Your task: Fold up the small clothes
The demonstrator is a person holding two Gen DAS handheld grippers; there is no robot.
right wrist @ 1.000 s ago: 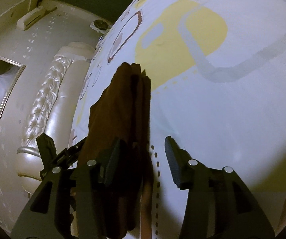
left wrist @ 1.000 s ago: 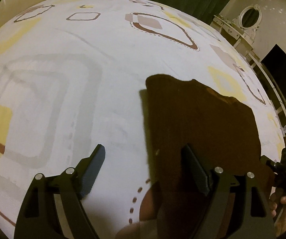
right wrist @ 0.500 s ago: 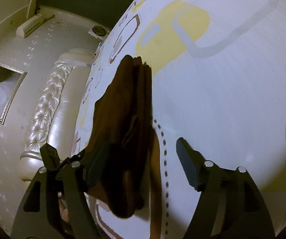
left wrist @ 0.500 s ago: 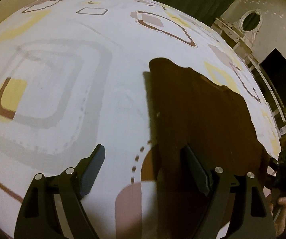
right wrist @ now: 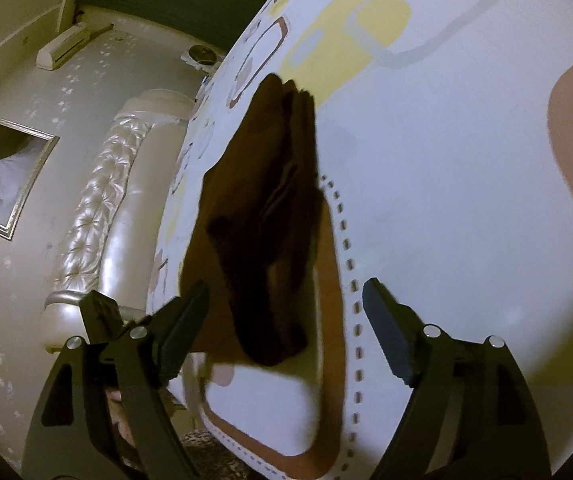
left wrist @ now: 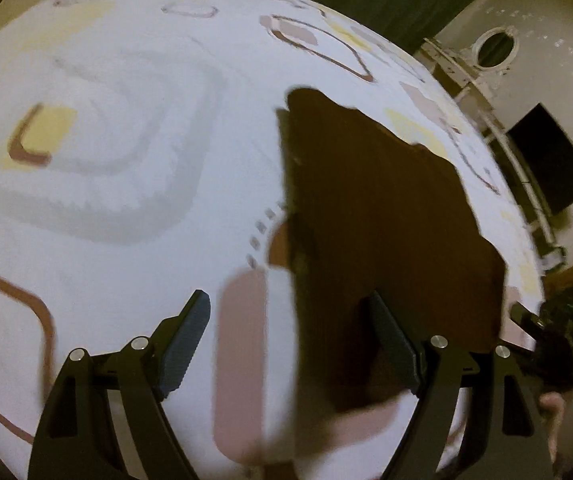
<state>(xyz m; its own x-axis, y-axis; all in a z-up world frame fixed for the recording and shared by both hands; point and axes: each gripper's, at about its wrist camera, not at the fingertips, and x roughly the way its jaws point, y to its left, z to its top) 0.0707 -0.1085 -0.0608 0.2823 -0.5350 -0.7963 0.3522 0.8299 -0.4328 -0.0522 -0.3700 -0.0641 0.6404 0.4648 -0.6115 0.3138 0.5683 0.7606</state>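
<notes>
Both tongs, left tongs (left wrist: 286, 344) and right tongs (right wrist: 286, 320), gape empty over the brown garment (right wrist: 270, 216); a blurry, probably off-centre pinch could unravel its layers on the bed (left wrist: 126, 240).

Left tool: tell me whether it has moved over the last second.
Yes. The left tool pulled back toward the bed's near edge: the brown garment and the bedspread pattern's dotted line sit farther up the left wrist view.
</notes>
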